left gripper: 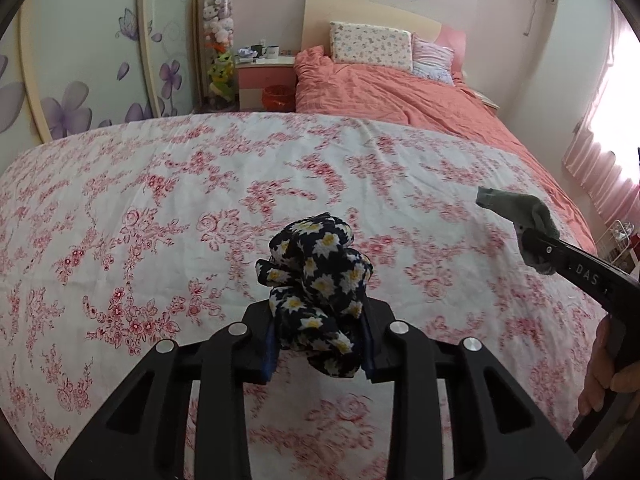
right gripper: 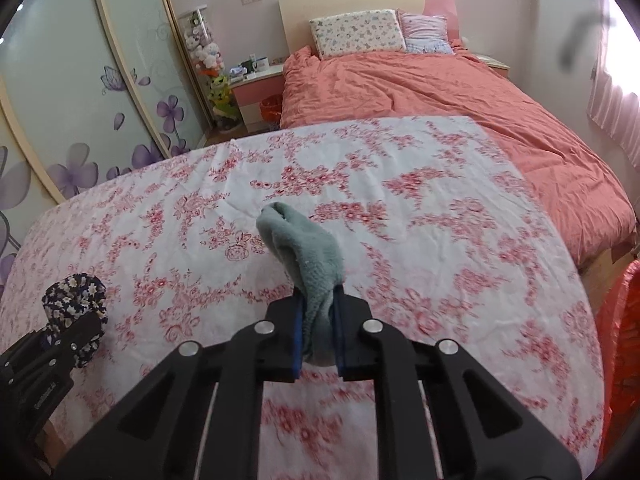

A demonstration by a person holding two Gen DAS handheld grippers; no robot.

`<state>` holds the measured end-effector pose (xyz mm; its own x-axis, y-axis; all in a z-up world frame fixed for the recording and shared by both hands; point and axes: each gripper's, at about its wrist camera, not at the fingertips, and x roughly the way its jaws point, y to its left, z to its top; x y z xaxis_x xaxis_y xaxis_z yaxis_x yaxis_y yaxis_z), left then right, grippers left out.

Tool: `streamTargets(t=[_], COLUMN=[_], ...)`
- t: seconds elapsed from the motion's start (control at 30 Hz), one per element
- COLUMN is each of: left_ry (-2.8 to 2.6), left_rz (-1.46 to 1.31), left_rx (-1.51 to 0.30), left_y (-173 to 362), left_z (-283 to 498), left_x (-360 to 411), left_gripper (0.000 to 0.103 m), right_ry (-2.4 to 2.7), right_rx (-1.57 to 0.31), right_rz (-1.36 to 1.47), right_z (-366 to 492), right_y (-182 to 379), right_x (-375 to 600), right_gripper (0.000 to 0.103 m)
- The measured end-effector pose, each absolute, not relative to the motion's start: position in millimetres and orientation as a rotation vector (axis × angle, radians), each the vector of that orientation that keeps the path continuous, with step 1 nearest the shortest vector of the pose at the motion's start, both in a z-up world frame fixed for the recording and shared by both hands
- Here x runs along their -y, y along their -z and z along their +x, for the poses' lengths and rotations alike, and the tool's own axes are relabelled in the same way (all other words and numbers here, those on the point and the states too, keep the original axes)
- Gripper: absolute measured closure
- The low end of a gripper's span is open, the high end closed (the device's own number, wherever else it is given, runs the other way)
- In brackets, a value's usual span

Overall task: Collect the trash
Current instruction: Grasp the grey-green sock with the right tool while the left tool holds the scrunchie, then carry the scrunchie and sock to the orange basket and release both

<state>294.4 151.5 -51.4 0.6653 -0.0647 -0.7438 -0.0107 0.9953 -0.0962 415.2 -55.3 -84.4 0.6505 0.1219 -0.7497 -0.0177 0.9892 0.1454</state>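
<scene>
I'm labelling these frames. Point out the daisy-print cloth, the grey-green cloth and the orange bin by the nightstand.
daisy-print cloth [left gripper: 316, 280]: left wrist view, middle of the bunched fabric above the jaws.
grey-green cloth [right gripper: 310, 256]: right wrist view, fuzzy upper fold.
orange bin [left gripper: 277, 98]: left wrist view, front wall.

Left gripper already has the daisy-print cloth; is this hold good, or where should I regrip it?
The left gripper is shut on the bunched middle of the daisy-print cloth, with folds bulging above the fingers and a tail hanging below. That thick wad is probably the best place: it fills the jaws. If regripping, come from above, straight down onto the bunch, not at a loose edge. The right gripper holds the grey-green cloth.
</scene>
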Motion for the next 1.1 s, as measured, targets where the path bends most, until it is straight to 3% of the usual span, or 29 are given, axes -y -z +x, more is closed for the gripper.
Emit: streamTargets(t=[0.63, 1.1], left_ry=[0.207, 0.409], left_rz=[-0.019, 0.015], left_rx=[-0.711, -0.683], left_y=[-23, -35], left_z=[252, 230], left_x=[-63, 14], left_gripper=[0.072, 0.072], right_ry=[-0.027, 0.087], right_rx=[-0.673, -0.571], right_rz=[0.237, 0.303], right_z=[302, 231], right_y=[7, -17], right_x=[130, 193], right_gripper=[0.09, 0.09])
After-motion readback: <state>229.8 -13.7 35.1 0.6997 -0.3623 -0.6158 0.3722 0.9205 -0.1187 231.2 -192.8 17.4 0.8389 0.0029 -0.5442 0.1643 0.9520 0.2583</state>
